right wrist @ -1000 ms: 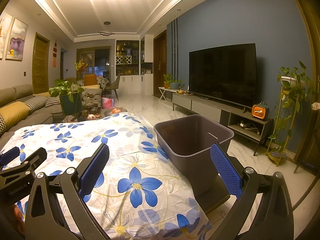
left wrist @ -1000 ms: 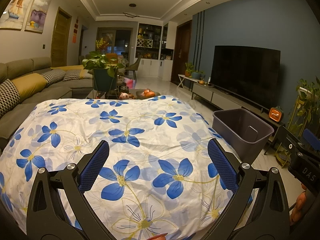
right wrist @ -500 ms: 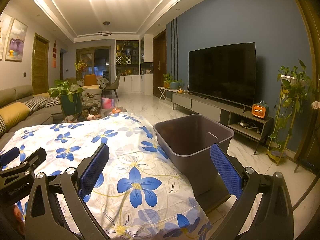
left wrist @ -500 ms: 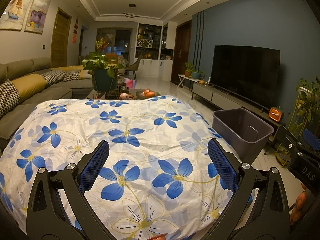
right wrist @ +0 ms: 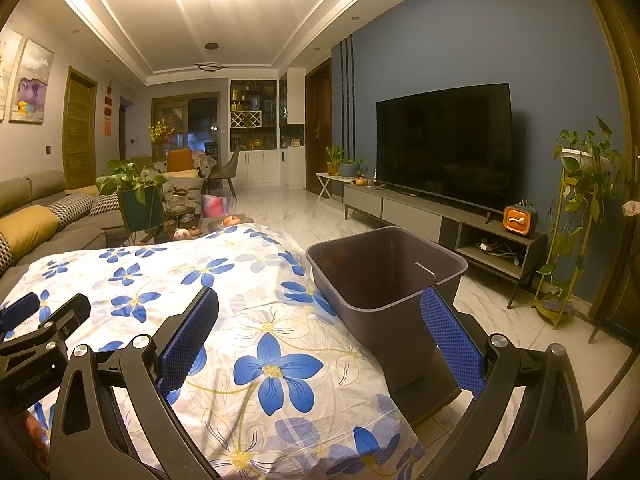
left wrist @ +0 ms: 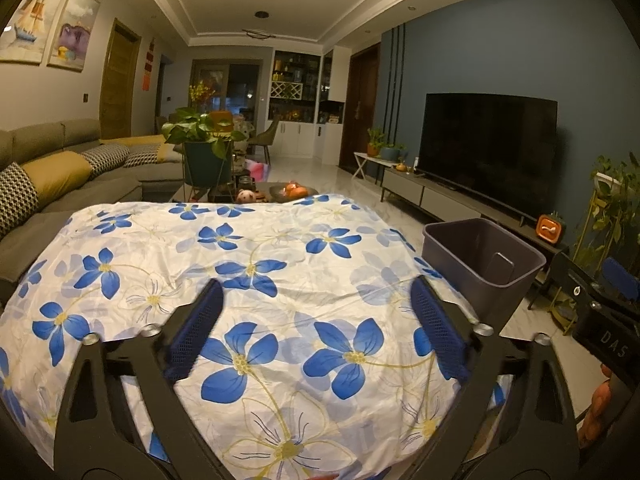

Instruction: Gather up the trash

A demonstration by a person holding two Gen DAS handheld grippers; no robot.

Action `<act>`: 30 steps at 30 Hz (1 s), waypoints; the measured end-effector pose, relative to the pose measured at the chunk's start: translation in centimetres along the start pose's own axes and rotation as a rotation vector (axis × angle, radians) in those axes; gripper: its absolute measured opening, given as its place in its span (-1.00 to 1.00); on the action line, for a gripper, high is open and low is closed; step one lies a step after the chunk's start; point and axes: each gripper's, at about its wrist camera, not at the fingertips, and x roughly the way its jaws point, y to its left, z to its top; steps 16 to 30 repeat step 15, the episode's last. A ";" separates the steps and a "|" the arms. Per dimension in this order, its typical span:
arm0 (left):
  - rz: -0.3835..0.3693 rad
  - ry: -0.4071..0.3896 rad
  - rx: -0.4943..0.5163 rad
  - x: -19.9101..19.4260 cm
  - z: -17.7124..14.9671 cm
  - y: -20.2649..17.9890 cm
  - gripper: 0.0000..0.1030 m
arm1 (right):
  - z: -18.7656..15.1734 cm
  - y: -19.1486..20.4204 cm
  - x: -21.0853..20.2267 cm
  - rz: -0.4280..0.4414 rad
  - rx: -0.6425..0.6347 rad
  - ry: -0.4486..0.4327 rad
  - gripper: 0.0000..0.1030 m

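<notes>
Bin (right wrist: 384, 276) sits beside the flowered cloth (left wrist: 256, 280); both grippers' fingers spread, grasping nothing; "DAS" reads on right gripper (left wrist: 612, 320).

Both wrist cams low over floral cloth (left wrist: 280, 280), facing TV-side bin (right wrist: 384, 276).

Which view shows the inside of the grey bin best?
The right wrist view: the grey bin sits close and central, its opening and inner walls visible. The left wrist view shows the bin smaller, off to the right edge of the floral cloth.
</notes>
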 end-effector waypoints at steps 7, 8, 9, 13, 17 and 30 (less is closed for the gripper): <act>0.007 0.000 0.013 0.2 0.0 0.1 0.60 | 0.1 0.1 0.0 0.001 0.001 0.000 0.89; 0.008 -0.001 0.019 0.1 -0.1 0.0 0.64 | 0.1 0.1 0.0 0.001 0.002 0.000 0.89; 0.019 -0.002 0.026 0.1 -0.1 0.0 0.68 | 0.1 0.1 0.0 0.000 0.001 0.000 0.89; 0.007 -0.007 0.020 -0.1 -0.3 0.5 0.68 | 0.1 0.2 0.0 0.000 0.002 -0.002 0.89; 0.011 -0.008 0.008 -0.2 -0.3 0.8 0.68 | 0.1 0.1 0.0 0.000 0.002 0.000 0.89; 0.011 -0.008 0.008 -0.2 -0.3 0.8 0.68 | 0.1 0.1 0.0 0.000 0.002 0.000 0.89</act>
